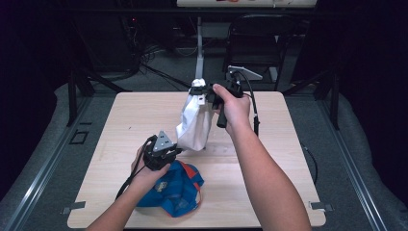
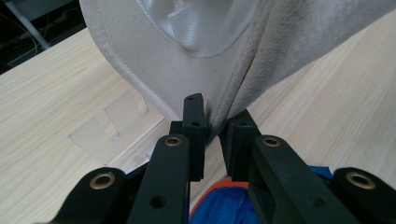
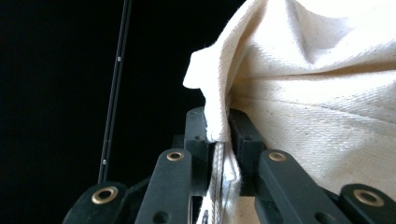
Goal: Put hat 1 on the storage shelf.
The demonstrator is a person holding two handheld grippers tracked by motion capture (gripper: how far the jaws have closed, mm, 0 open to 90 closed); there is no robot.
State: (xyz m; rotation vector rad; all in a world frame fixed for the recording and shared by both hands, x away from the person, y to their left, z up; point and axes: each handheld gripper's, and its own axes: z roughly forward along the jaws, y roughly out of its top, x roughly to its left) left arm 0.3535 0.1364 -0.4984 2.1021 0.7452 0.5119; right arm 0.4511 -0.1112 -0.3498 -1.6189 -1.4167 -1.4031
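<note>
While the right gripper (image 1: 204,90) hangs above the far half of the table (image 1: 120,125), its jaws are pinched on the top hem of a white cloth bag (image 1: 195,122); the right gripper view shows the folded edge (image 3: 215,116) squeezed between the two black jaws, with a cord running down between them. From that grip the bag hangs toward 6 o'clock, its lower end just above the board near the centre.

At the bag's lower corner, toward 7 o'clock from the upper grip, the left gripper (image 1: 174,150) has its jaws closed on the fabric; the left gripper view shows the seam (image 2: 217,119) drawn into the narrow gap between them, with a clear window panel (image 2: 201,28) set in the cloth above. Just past the jaws at 10 o'clock a small clear plastic piece (image 2: 109,126) lies flat on the wood.

Under the left hand (image 1: 149,175) a blue bag with orange trim (image 1: 175,190) is bunched on the table, reaching toward the near edge at 6 o'clock.

Bare wood runs out to the left edge at 9 o'clock, the right edge at 3 o'clock and the far corners. Beyond the far edge, at 12 o'clock, a dark chair (image 1: 257,41) stands on the floor.
</note>
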